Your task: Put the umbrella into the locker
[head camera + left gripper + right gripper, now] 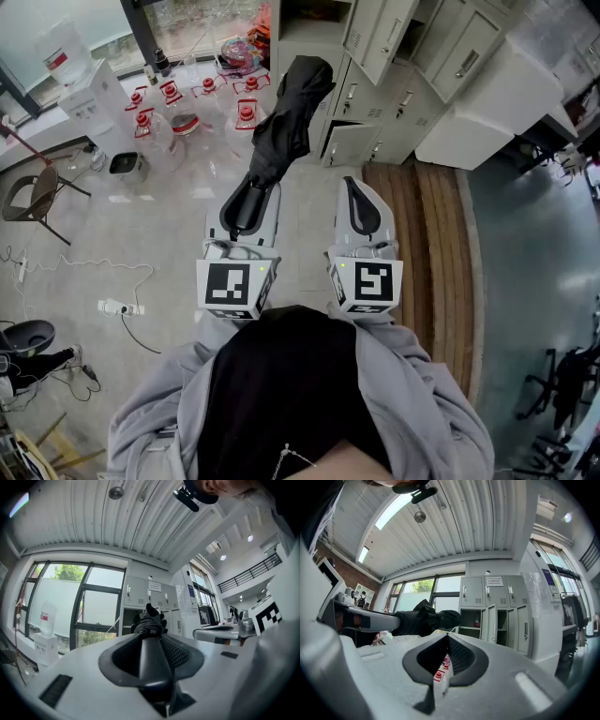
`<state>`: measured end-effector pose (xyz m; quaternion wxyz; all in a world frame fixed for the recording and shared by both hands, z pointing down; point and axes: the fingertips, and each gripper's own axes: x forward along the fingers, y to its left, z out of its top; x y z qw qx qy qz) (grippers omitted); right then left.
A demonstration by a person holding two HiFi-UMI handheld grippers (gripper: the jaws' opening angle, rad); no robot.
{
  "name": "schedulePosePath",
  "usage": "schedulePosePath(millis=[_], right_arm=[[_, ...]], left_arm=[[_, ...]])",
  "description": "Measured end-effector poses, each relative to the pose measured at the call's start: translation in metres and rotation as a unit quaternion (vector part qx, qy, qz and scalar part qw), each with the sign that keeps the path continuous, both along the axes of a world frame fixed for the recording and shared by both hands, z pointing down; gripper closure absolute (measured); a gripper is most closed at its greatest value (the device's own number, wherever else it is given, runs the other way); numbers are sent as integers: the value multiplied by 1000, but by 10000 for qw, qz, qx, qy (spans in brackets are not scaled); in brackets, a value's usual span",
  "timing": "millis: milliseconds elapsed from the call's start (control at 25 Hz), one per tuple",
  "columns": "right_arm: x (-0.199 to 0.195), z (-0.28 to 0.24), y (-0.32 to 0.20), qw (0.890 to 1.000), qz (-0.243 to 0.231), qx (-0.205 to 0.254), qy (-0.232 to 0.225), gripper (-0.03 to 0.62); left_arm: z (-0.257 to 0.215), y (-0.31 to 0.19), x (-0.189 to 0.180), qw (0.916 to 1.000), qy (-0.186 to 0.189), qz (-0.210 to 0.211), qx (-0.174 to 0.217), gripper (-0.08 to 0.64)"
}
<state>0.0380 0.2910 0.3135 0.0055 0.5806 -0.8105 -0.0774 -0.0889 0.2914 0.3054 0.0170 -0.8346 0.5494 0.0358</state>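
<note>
A folded black umbrella point(281, 122) sticks out level from my left gripper point(246, 211), which is shut on its handle end. In the left gripper view the umbrella point(149, 620) runs straight ahead between the pads toward the grey lockers point(140, 597). My right gripper point(361, 211) is beside it to the right, shut with nothing in it. The right gripper view shows the umbrella point(424, 620) crossing at left, and a locker compartment point(471, 620) with its door open ahead. In the head view the lockers point(375, 103) stand at the top, several doors ajar.
Several clear water jugs with red caps point(187, 103) stand on the floor at upper left. A chair point(33, 192) and a power strip point(117, 307) are at left. A wooden platform point(422, 234) and a white cabinet point(487, 112) lie to the right.
</note>
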Motion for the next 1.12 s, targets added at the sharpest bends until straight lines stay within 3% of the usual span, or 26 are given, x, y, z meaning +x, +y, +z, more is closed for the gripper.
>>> schedulePosePath(millis=[280,640,1120], right_arm=[[8,3,-4,10000,-37,15,42,589],[12,1,-10,9993,-290,82,-240,589],[13,15,-59,9995,-211,-58,-218,589]], left_arm=[[1,-3,10,10000,32,-33,14,422],[0,-8,17,9999,108,-41,21,422],[9,-57,13,9999,141,-45,-51,422]])
